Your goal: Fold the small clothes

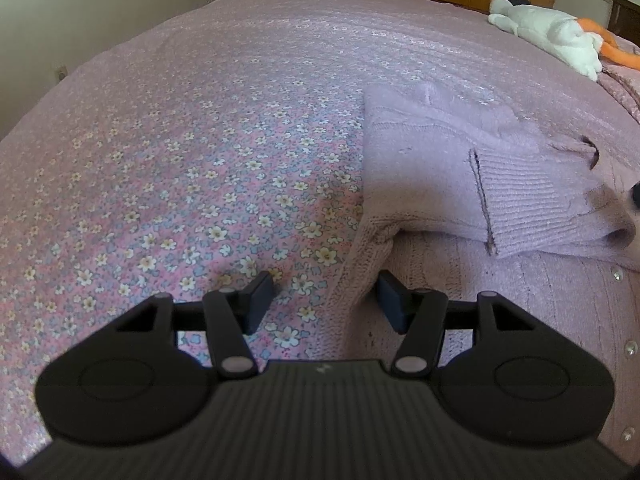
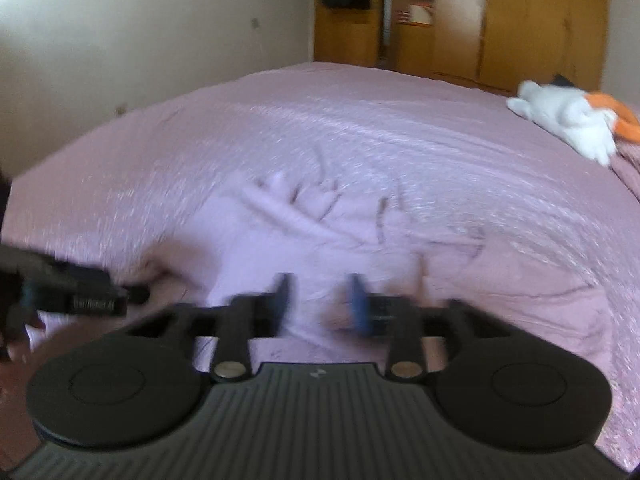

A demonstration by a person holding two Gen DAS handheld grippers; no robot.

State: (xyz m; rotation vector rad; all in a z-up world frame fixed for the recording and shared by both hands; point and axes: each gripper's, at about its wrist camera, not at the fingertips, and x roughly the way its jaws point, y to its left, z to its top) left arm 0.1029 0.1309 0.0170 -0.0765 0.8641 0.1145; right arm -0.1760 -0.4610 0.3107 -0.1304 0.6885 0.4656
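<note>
lilac ribbed knit cardigan (image 1: 500, 184) folded on floral quilt (image 1: 180, 168); both grippers apart.

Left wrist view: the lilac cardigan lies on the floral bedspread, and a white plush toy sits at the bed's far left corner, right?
Not quite. The left wrist view shows the white plush toy at the far right of the bed, not the left. The lilac cardigan does lie on the floral bedspread.

Right wrist view is smearing: right tool (image 2: 320, 300) fingers and lilac cardigan (image 2: 304, 224) blurring. Left wrist view is cropping the cardigan's (image 1: 500, 184) right side and plush toy (image 1: 560, 36).
</note>
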